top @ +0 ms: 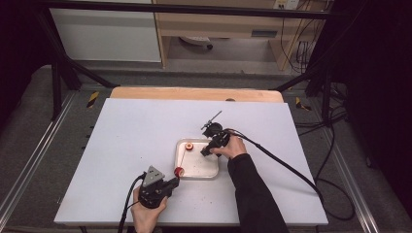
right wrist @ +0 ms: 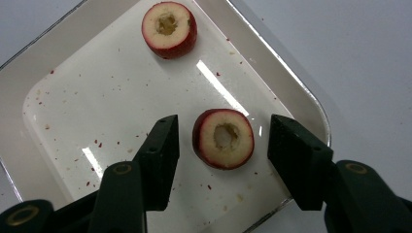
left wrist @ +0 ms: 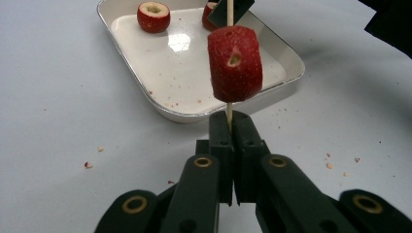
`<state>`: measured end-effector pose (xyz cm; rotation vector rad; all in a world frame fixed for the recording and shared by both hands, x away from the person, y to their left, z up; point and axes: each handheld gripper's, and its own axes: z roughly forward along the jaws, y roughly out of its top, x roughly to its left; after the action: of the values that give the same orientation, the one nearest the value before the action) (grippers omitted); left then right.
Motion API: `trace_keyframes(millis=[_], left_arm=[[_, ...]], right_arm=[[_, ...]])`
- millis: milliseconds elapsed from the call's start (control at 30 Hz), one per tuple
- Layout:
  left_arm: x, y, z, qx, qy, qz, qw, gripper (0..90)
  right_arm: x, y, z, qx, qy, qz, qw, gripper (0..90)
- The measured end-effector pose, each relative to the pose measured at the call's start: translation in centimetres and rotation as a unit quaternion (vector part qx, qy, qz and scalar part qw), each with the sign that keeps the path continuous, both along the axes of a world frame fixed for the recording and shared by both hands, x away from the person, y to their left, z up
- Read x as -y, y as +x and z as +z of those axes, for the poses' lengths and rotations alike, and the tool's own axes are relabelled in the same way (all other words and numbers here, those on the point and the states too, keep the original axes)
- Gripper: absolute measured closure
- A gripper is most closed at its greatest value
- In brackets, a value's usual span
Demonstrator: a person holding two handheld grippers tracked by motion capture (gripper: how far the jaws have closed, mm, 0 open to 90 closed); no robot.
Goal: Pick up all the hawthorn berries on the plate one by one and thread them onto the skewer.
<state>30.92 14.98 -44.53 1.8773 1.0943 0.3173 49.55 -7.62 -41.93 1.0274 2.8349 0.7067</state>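
My left gripper (left wrist: pixel 234 119) is shut on the lower end of a thin wooden skewer (left wrist: pixel 229 114). One cored red fruit piece (left wrist: pixel 235 64) is threaded on the skewer and hangs over the near corner of a white tray (left wrist: pixel 184 73). In the high view this gripper (top: pixel 172 184) sits at the tray's front left corner. My right gripper (right wrist: pixel 224 132) points down into the tray (right wrist: pixel 97 97), open. A second cored fruit piece (right wrist: pixel 223 138) lies between its jaws with a gap on both sides. A third piece (right wrist: pixel 169 29) lies farther back in the tray.
The tray (top: pixel 197 171) sits mid-table on a white sheet (top: pixel 121 145). Small red crumbs (left wrist: pixel 88 165) dot the sheet and the tray floor. A wooden strip (top: pixel 194 93) runs along the far edge. A black cable (top: pixel 286 165) trails right from the right gripper (top: pixel 206 151).
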Motion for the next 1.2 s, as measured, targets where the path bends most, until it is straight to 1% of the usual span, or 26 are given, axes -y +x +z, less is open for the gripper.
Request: trace_keyframes(millis=[367,567,700,767,800,833,933,1000,1067,1100,1133,1200], left_arm=[[-0.1,0.0,0.0,0.0,0.001,0.001,1.0,88.3],[-0.1,0.0,0.0,0.001,0.0,0.002,1.0,88.3],[0.0,-0.1,0.0,0.004,0.001,0.002,1.0,88.3],[0.0,-0.2,0.0,0.004,-0.002,0.001,1.0,88.3],[0.1,-0.2,0.1,0.006,0.0,0.001,1.0,88.3],[0.2,-0.2,0.1,0.007,-0.001,0.001,1.0,88.3],[0.4,-0.4,0.1,0.008,-0.004,-0.001,1.0,88.3],[0.7,-0.4,0.1,0.011,-0.005,-0.002,0.9999,88.2],[0.9,-0.6,0.2,0.012,-0.006,-0.001,0.9999,88.2],[1.0,-0.6,0.2,0.014,-0.007,-0.001,0.9999,88.2],[1.1,-0.7,0.2,0.013,-0.008,-0.001,0.9999,88.2],[1.3,-0.7,0.2,0.013,-0.009,-0.001,0.9999,88.2]], right_arm=[[-0.1,0.1,-0.1,-0.003,0.001,0.003,1.0,59.4],[0.0,0.0,0.0,-0.005,0.002,-0.002,1.0,60.4],[0.2,-0.4,0.9,-0.002,0.018,-0.011,0.9998,60.5],[0.4,-0.7,1.4,0.004,0.029,-0.018,0.9994,60.5],[0.5,-0.9,1.8,0.002,0.039,-0.025,0.9989,60.5],[0.6,-1.2,2.1,0.005,0.046,-0.029,0.9985,60.5],[0.9,-2.0,3.0,0.017,0.074,-0.042,0.9962,60.5],[1.2,-2.5,3.5,0.023,0.101,-0.055,0.9931,60.5],[1.6,-3.1,3.8,0.029,0.131,-0.071,0.9884,60.5],[1.9,-3.3,3.9,0.037,0.145,-0.073,0.986,60.5],[2.1,-3.6,4.0,0.039,0.16,-0.082,0.9829,60.5],[2.6,-4.2,4.1,0.041,0.194,-0.098,0.9753,60.6]])
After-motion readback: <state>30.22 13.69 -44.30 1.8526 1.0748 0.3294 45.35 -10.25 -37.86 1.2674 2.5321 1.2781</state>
